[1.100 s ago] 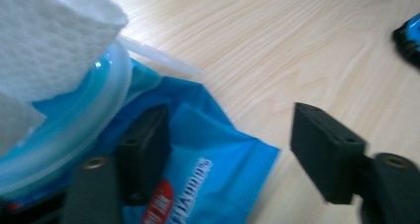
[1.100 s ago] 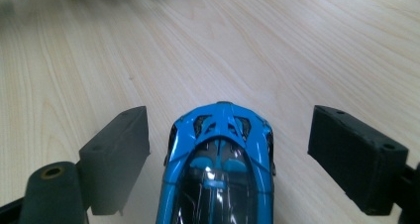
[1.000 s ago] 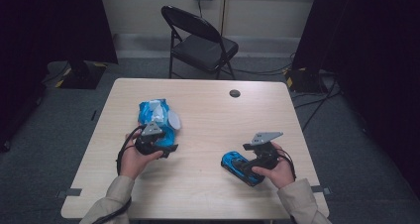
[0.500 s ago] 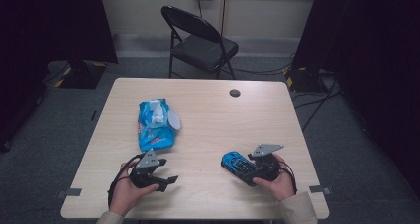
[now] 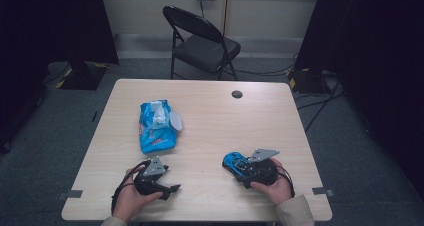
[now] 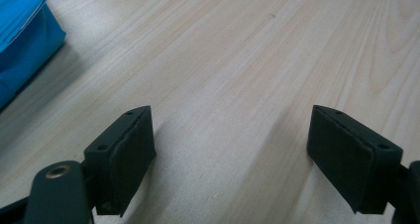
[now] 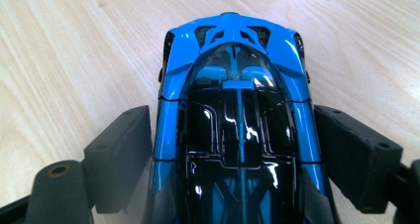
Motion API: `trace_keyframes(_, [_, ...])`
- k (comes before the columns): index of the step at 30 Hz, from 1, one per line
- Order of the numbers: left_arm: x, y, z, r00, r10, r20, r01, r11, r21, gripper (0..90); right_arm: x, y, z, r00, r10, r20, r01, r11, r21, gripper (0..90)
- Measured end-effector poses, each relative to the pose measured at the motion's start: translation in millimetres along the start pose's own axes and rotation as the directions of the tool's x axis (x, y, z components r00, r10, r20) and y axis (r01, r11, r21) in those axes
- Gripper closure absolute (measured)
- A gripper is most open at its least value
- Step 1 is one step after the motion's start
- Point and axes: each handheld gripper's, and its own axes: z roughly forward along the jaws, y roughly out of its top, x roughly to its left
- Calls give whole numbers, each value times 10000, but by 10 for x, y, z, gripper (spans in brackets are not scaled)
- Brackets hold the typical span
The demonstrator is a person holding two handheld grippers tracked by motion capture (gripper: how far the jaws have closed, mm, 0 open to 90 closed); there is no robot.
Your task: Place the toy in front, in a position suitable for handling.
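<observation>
Table [image 5: 210, 116]: pale wood, seen whole in high view. Pack [image 5: 156, 126]: blue wipes pack, lid flipped open, a white wipe sticking up; lies on table's left half, well apart from both grippers; in left gripper view just its blue corner shows at top left, rest cut off, print unreadable. Car [image 7: 235, 120]: toy, glossy blue body w/ black roof and blue stripe down the middle; sits on table near the front edge, right side, between the right gripper's jaws; its near end is cut off by the bottom of right gripper view; wheels hidden under the body; in high view it's small, half covered by gripper and grey plate.

Right gripper [image 7: 233, 154]: jaws around the car's flanks, pads tight at the sides; left pad seems to touch, right pad close; can't tell for sure if they press; jaws have just been closing a bit w/ the car between them. Left gripper [image 6: 233, 154]: jaws wide, bare wood between; they've just been opening; sits low at table's front left.

Vs. a second ago: left gripper was up by the pack's near end; now pulled back toward the person, well clear of it; pack hasn't moved; right gripper and car about the same spot, slightly nearer the edge; forearms less in view, hands closer to the bottom.
</observation>
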Motion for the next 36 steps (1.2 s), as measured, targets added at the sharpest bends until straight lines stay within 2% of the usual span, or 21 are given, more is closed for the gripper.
trace_keyframes(7, [2,-4,-9,10000,85,-23,-85,10000,26,178,23,11,-6,9986,516,140,-513,9985,-184,178])
trace_keyframes(9, [4,-6,-11,10000,20,5,-20,10000,6,178,28,29,-27,9985,524,185,-518,9981,-324,178])
trace_keyframes(15, [2,-5,-9,10000,58,-28,-57,10000,28,177,56,45,-45,9982,457,385,-448,9987,-253,176])
trace_keyframes(19, [1,-7,-11,10000,55,-3,-55,10000,25,177,52,-4,-10,9977,566,368,-565,9984,-25,172])
trace_keyframes(24, [5,-7,-12,10000,57,16,-57,10000,33,174,45,-5,-27,9965,780,307,-775,9969,-168,175])
trace_keyframes(25, [4,-7,-11,10000,71,19,-71,10000,43,174,39,6,-27,9963,798,310,-800,9968,31,171])
trace_keyframes(26, [3,-6,-10,10000,97,-9,-97,9999,43,170,58,35,-39,9963,698,509,-696,9976,-52,169])
trace_keyframes(29, [-3,-6,-7,10000,83,-10,-83,10000,50,168,67,70,-39,9968,582,551,-582,9983,-3,165])
trace_keyframes(34, [-13,-6,-2,9999,128,-32,-127,9999,66,163,60,56,38,9951,685,710,-701,9973,205,147])
trace_keyframes(36, [-14,-4,-4,9998,203,-63,-202,9997,114,160,67,56,53,9942,723,796,-731,9973,73,173])
